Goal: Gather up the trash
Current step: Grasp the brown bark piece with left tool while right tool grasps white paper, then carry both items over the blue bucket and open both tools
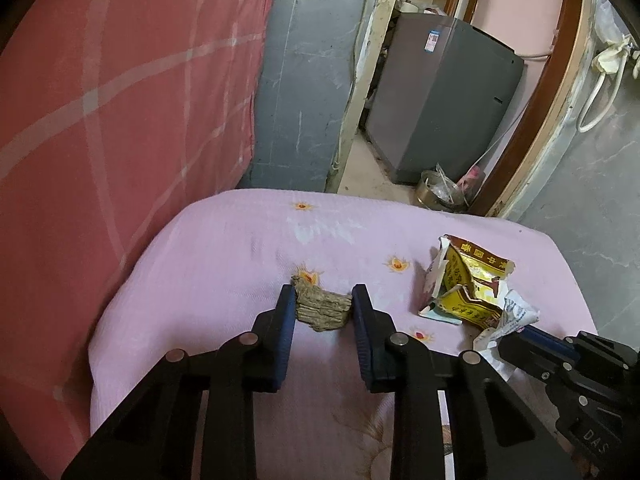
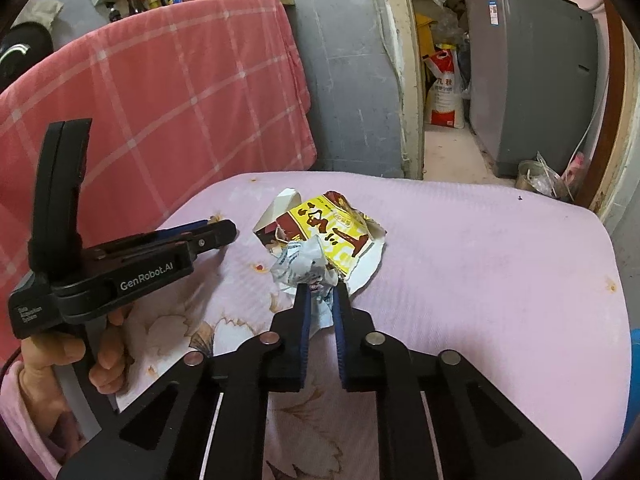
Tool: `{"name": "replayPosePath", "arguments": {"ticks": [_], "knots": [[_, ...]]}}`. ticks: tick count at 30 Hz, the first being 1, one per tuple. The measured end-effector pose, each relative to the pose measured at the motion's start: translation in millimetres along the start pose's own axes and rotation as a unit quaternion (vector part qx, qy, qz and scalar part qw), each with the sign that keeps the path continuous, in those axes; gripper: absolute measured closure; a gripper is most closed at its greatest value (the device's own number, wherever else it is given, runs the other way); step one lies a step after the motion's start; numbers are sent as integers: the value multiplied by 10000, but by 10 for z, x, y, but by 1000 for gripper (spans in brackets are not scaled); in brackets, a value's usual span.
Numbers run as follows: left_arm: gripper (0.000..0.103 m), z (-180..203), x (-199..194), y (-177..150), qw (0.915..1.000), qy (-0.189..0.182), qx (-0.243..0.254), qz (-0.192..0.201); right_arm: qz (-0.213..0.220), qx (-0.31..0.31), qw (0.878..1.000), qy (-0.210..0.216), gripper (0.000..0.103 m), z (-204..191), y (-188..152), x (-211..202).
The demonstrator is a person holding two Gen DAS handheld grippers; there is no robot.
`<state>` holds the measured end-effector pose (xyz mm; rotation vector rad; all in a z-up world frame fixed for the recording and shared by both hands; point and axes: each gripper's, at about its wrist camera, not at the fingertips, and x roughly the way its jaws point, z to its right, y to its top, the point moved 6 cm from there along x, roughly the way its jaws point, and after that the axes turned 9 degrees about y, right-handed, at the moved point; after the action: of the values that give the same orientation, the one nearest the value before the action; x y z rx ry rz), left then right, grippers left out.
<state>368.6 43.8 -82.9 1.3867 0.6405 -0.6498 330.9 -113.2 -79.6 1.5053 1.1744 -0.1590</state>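
Left gripper (image 1: 323, 303) clamped on brown crumpled lump (image 1: 322, 307), resting on pink cloth (image 1: 224, 248). Right gripper (image 2: 321, 294) pinched on crumpled white paper (image 2: 306, 266). Torn yellow packet (image 2: 332, 236) untouched beside. Nothing lifted yet; no bin visible.

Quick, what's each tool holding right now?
Left tool: closed on the brown crumpled scrap.
Right tool: closed on the white crumpled wrapper.
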Motion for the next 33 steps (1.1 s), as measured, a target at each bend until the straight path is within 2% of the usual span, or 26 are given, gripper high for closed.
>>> {"name": "replayPosePath", "arguments": {"ticks": [9, 15, 23, 27, 33], "knots": [[80, 53, -422, -68, 9983, 18, -223, 546, 333, -1, 9994, 91, 97, -25, -67, -222], [80, 256, -733, -176, 9941, -117, -176, 1068, 918, 110, 9957, 8, 97, 46, -159, -575], [80, 837, -1061, -319, 9845, -557, -29, 1664, 1817, 167, 9814, -597, 97, 285, -299, -1237], [80, 1241, -1216, -367, 9770, -824, 114, 1963, 2200, 139, 9700, -1027, 97, 447, -358, -1620], [80, 1829, -1330, -374, 9668, -1293, 348, 2175, 2601, 233, 9508, -1668, 97, 755, -492, -2156]]}}
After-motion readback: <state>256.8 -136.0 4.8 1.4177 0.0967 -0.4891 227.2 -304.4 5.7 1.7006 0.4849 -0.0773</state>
